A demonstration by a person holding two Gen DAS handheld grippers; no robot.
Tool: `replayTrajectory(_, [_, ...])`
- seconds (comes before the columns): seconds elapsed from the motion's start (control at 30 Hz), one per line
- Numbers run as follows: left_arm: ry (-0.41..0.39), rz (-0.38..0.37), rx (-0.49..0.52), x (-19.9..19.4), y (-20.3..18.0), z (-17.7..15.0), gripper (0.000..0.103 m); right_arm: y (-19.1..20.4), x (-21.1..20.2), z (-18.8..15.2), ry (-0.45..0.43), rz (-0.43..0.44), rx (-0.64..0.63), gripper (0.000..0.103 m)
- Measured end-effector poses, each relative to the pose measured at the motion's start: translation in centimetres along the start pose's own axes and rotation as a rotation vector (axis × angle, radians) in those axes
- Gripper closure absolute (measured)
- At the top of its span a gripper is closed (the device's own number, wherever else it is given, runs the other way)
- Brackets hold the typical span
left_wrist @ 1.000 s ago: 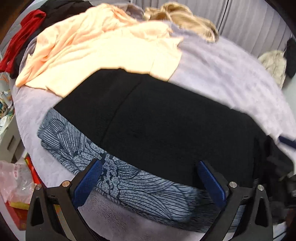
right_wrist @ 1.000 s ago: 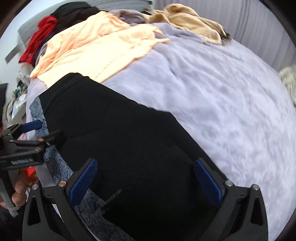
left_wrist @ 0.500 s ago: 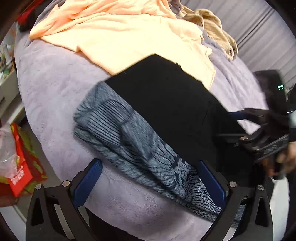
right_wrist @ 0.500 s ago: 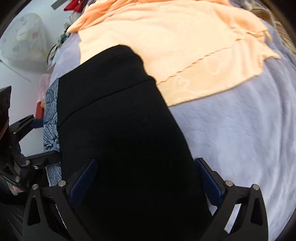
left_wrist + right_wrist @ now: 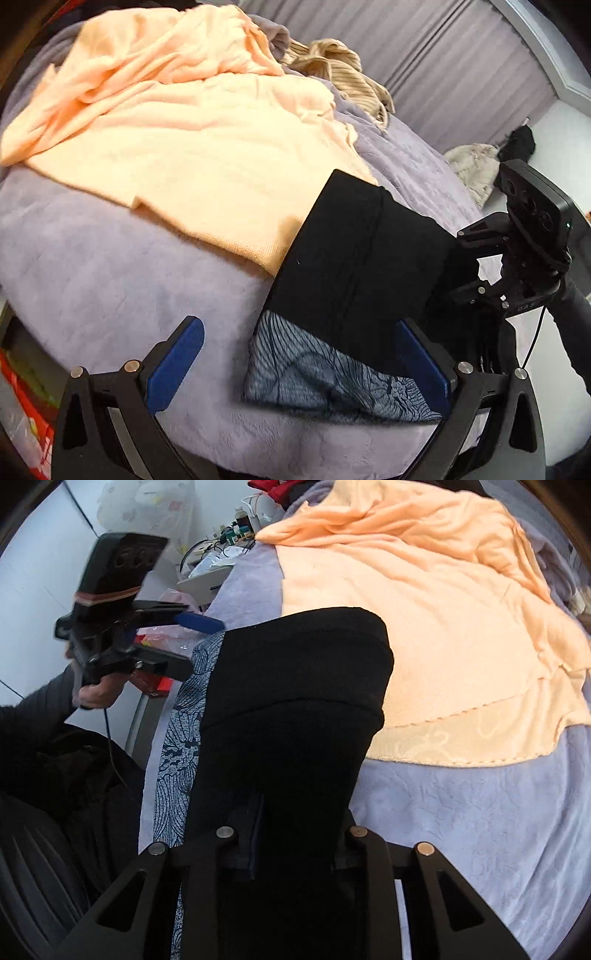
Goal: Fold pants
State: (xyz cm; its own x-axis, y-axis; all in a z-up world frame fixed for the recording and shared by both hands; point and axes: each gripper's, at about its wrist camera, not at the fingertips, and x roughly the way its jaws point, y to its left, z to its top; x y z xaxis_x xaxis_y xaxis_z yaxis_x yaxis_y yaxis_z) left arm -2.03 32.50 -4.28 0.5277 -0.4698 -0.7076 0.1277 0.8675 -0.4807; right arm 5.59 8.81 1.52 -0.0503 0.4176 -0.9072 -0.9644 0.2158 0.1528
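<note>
The black folded pants of thick knit fabric (image 5: 365, 258) lie on the lilac plush bed cover (image 5: 110, 266), partly over a grey-blue cloth with a printed line pattern (image 5: 317, 373) and touching the edge of a peach-coloured towel-like cloth (image 5: 207, 155). The right tool (image 5: 295, 834) is closing on the near end of the pants, with black fabric between its jaws. The left tool (image 5: 295, 365) is released, its blue pads (image 5: 177, 362) wide apart above the patterned cloth and gripping nothing. The risk, as I judge it, is that the right tool pinches only the top layer, so the fold opens when it is lifted. The patterned cloth below may also be caught and dragged along, and the peach cloth could be pulled with the pants.
</note>
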Motion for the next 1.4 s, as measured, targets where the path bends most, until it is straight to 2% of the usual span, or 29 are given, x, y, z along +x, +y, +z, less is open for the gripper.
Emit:
replayTrajectory(0.1, [0.071, -0.156, 0.075, 1.7, 0.2, 2.8, 0.000, 2.3, -1.5, -0.6, -0.046, -0.059, -0.075, 0.076])
replayTrajectory(0.17, [0.128, -0.188, 0.152, 2.9, -0.8, 4.1, 0.000, 3.4, -2.7, -1.0, -0.079, -0.081, -0.104, 0.077])
replayTrajectory(0.23, [0.206, -0.288, 0.188, 4.0, -2.2, 4.7, 0.000, 4.0, -3.3, -1.4, -0.093, -0.099, -0.119, 0.077])
replayTrajectory(0.27, [0.253, -0.297, 0.215, 4.7, -3.0, 4.8, 0.000, 3.9, -3.3, -1.6, -0.093, -0.100, -0.111, 0.077])
replayTrajectory(0.4, [0.317, -0.100, 0.382, 4.8, -6.7, 2.7, 0.000, 3.6, -3.3, -2.0, -0.092, -0.104, -0.087, 0.077])
replayTrajectory(0.47, [0.329, -0.055, 0.407, 4.3, -7.2, 1.5, 0.013, 3.9, -3.0, -0.8, -0.095, -0.113, -0.104, 0.077])
replayTrajectory(0.5, [0.329, -0.066, 0.404, 4.1, -7.3, 1.4, 0.029, 4.1, -3.1, -0.6, -0.098, -0.124, -0.120, 0.077])
replayTrajectory(0.53, [0.324, -0.102, 0.396, 3.5, -7.4, 1.4, 0.037, 4.4, -3.5, -0.7, -0.107, -0.130, -0.128, 0.077])
replayTrajectory(0.57, [0.312, -0.123, 0.401, 3.0, -7.9, 1.3, 0.050, 4.3, -3.8, -0.8, -0.118, -0.126, -0.122, 0.077])
replayTrajectory(0.63, [0.264, -0.030, 0.476, 2.3, -10.1, 0.6, 0.057, 3.3, -3.9, -1.1, -0.127, -0.135, -0.074, 0.075])
replayTrajectory(0.67, [0.261, 0.026, 0.509, 2.5, -11.3, 0.1, 0.058, 2.6, -3.4, -1.1, -0.120, -0.139, -0.035, 0.070])
replayTrajectory(0.73, [0.273, 0.120, 0.548, 3.3, -13.2, -0.4, 0.061, 1.1, -2.7, -1.0, -0.077, -0.174, 0.058, 0.045])
replayTrajectory(0.8, [0.303, 0.179, 0.532, 3.9, -14.0, 0.0, 0.061, 0.1, -2.8, -1.4, -0.042, -0.272, 0.136, 0.036])
replayTrajectory(0.87, [0.335, 0.153, 0.479, 3.8, -14.1, 1.0, 0.062, 0.0, -4.7, -2.6, -0.072, -0.340, 0.179, 0.035])
replayTrajectory(0.9, [0.331, 0.140, 0.468, 3.5, -14.2, 1.4, 0.062, 0.1, -5.9, -3.5, -0.095, -0.333, 0.192, 0.035])
replayTrajectory(0.93, [0.329, 0.132, 0.464, 3.2, -14.4, 1.7, 0.062, 0.4, -7.1, -4.8, -0.112, -0.299, 0.204, 0.035])
replayTrajectory(1.0, [0.333, 0.136, 0.459, 2.9, -15.1, 2.1, 0.062, 1.7, -8.1, -7.6, -0.087, -0.213, 0.195, 0.034])
replayTrajectory(1.03, [0.337, 0.151, 0.462, 2.9, -15.6, 2.3, 0.062, 2.8, -7.9, -9.0, -0.059, -0.197, 0.165, 0.032])
replayTrajectory(1.1, [0.333, 0.190, 0.480, 3.3, -17.3, 2.5, 0.062, 4.6, -5.7, -10.9, 0.018, -0.233, 0.115, 0.031])
replayTrajectory(1.2, [0.298, 0.203, 0.513, 2.8, -20.1, 2.6, 0.062, 3.0, -2.0, -12.5, 0.134, -0.284, 0.162, 0.029])
replayTrajectory(1.23, [0.286, 0.198, 0.520, 1.9, -20.9, 2.3, 0.062, 2.0, -0.4, -13.0, 0.165, -0.280, 0.208, 0.020])
replayTrajectory(1.3, [0.275, 0.194, 0.547, 0.7, -22.8, 1.2, 0.062, 0.6, 1.1, -13.7, 0.162, -0.289, 0.267, 0.013])
replayTrajectory(1.4, [0.246, 0.229, 0.595, -0.3, -25.8, 0.4, 0.062, 0.3, -1.0, -13.6, 0.139, -0.300, 0.304, 0.013])
